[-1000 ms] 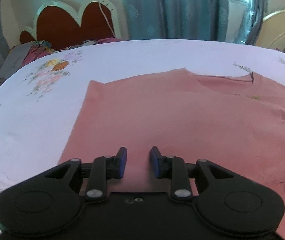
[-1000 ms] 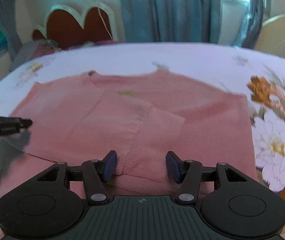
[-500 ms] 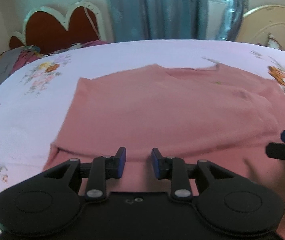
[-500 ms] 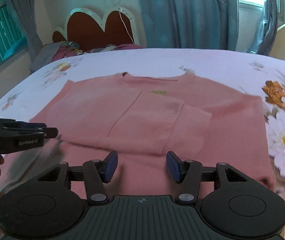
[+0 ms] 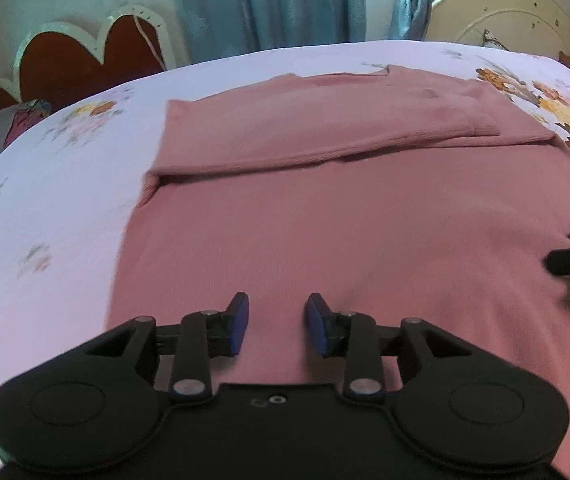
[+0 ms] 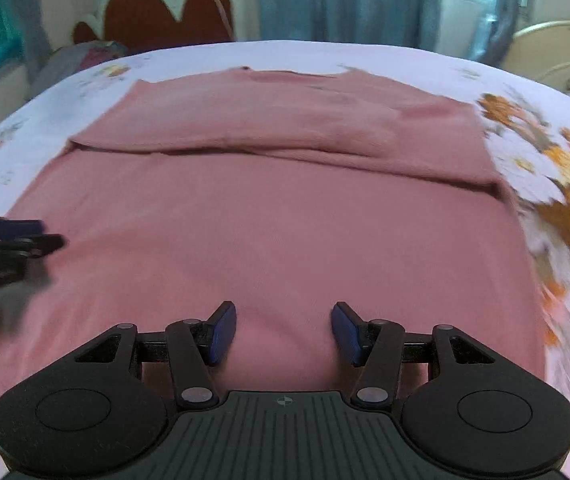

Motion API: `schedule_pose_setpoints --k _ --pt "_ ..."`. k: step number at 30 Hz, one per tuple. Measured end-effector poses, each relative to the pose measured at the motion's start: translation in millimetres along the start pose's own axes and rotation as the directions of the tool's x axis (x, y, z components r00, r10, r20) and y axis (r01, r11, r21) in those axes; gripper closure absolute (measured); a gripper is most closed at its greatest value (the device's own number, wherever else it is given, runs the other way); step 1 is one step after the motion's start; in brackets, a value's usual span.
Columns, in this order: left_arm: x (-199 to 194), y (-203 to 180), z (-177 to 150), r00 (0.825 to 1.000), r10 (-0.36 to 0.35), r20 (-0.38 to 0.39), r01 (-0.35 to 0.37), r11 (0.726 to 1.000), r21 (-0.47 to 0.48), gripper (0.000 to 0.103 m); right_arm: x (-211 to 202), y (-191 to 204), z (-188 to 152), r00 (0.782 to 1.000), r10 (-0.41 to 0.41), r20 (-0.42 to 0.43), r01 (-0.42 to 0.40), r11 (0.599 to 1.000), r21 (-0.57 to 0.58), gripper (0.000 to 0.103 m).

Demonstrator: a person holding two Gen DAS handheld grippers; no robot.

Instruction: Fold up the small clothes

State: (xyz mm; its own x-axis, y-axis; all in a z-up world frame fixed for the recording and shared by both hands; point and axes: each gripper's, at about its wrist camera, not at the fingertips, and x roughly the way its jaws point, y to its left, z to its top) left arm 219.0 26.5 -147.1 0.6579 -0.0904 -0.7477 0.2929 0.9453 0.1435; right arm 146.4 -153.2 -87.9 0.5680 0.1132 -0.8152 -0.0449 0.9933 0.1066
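lying flat on floral white bedsheet point(image 5: 65, 184), pink knit top point(image 5: 325, 220); left gripper point(image 5: 276, 322) jaws opening, empty; right gripper point(image 6: 283, 330) spread, empty; red scalloped headboard point(image 6: 165, 16) behind.

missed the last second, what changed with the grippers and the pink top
Both grippers drew back toward the near hem, so more of the pink top now shows ahead of each. The left gripper has its jaws opening, with nothing gripped. The right gripper stayed open and empty. The top kept its folded-in sleeves on the floral bedsheet.
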Motion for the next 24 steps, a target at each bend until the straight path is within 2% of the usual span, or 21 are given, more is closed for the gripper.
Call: schedule_pose_setpoints --k 4,14,24 --pt "-24.2 16.9 -14.9 1.0 -0.008 0.009 0.008 1.0 -0.022 0.07 -32.7 -6.3 -14.7 0.999 -0.013 0.039 0.011 0.999 0.051 0.049" --pt "-69.7 44.2 -55.5 1.0 0.008 0.01 -0.007 0.996 -0.084 0.043 -81.4 -7.9 -55.7 0.995 -0.096 0.035 0.093 0.992 0.085 0.049" --pt "-82.6 66.9 -83.2 1.0 -0.006 -0.03 0.0 0.983 -0.183 0.042 -110.6 -34.3 -86.0 0.98 -0.195 0.031 0.186 0.965 0.187 0.049"
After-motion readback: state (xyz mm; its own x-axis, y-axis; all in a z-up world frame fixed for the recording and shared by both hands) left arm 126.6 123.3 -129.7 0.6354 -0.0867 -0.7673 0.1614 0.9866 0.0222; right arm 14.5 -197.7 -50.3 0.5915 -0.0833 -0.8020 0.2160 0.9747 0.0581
